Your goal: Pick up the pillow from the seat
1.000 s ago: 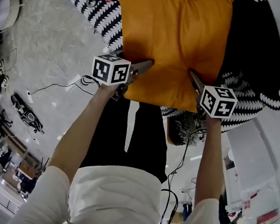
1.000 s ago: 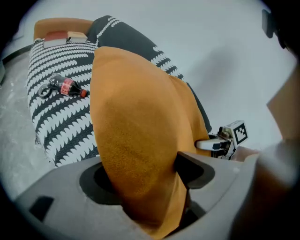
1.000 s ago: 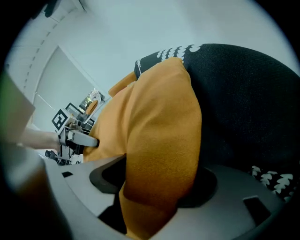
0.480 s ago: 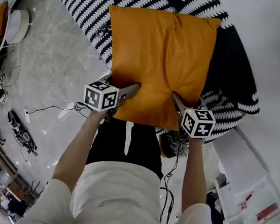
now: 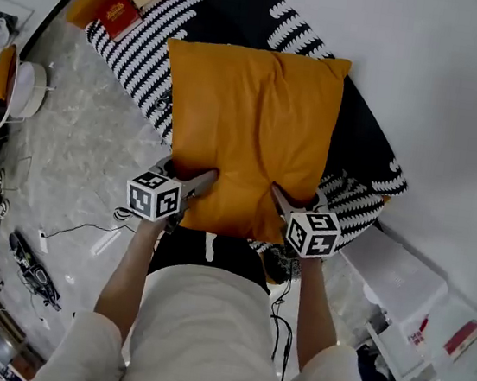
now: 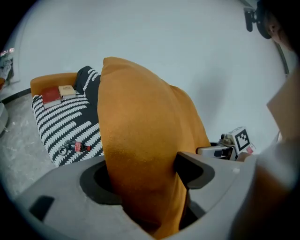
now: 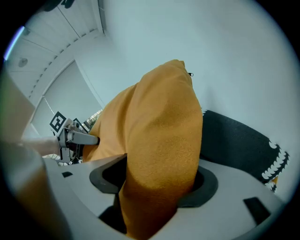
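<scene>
Your left tool (image 5: 208,179) and right tool (image 5: 278,192) each clamp the soft orange square pillow (image 5: 252,117) (its near edge), which extends up-frame from both.

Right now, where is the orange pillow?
The pillow is at the centre of the head view, its near edge gripped by the left gripper and the right gripper, above the black-and-white striped seat.

top (image 5: 203,329): white, short sleeves | trousers (image 5: 204,255): black | gripper cubes (image 5: 152,200): white, black square markers
</scene>
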A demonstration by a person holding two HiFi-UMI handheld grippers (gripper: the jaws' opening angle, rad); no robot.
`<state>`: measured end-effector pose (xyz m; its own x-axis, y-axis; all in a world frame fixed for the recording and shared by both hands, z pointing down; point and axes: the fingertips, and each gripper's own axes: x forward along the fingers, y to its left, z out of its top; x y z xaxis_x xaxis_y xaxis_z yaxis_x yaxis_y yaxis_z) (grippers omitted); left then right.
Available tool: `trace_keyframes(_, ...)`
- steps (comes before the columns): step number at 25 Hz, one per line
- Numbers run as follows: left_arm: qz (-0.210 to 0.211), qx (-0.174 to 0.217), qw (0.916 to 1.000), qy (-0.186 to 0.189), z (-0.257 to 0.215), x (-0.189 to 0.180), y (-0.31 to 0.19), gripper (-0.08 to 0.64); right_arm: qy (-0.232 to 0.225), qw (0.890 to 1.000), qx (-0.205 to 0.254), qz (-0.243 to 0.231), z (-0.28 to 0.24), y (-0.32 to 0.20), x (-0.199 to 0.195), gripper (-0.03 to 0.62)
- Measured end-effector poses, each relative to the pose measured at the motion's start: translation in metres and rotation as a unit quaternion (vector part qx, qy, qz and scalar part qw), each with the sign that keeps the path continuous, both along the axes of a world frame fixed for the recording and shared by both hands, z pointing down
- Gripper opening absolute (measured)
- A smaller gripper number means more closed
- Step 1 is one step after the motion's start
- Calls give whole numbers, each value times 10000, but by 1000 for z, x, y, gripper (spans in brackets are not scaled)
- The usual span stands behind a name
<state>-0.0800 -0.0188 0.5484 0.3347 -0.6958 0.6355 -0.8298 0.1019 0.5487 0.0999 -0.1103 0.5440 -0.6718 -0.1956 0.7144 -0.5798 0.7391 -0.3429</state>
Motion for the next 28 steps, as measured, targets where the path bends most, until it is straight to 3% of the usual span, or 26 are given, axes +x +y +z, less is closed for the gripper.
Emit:
trace_keyframes(7,121,308,9992,-206,-45,-1,-4,365,-209,9989,332,270,-39,6,5,310)
trace_keyframes(18,208,1198,9916,-446,-129,-7,-35,365,-573,9905,1096,599,-116,-14,5,307)
trace_keyframes(28,199,1560,9862,-509,-163,2,-54,365,-525,9836,1557,742,-145,-28,14,270)
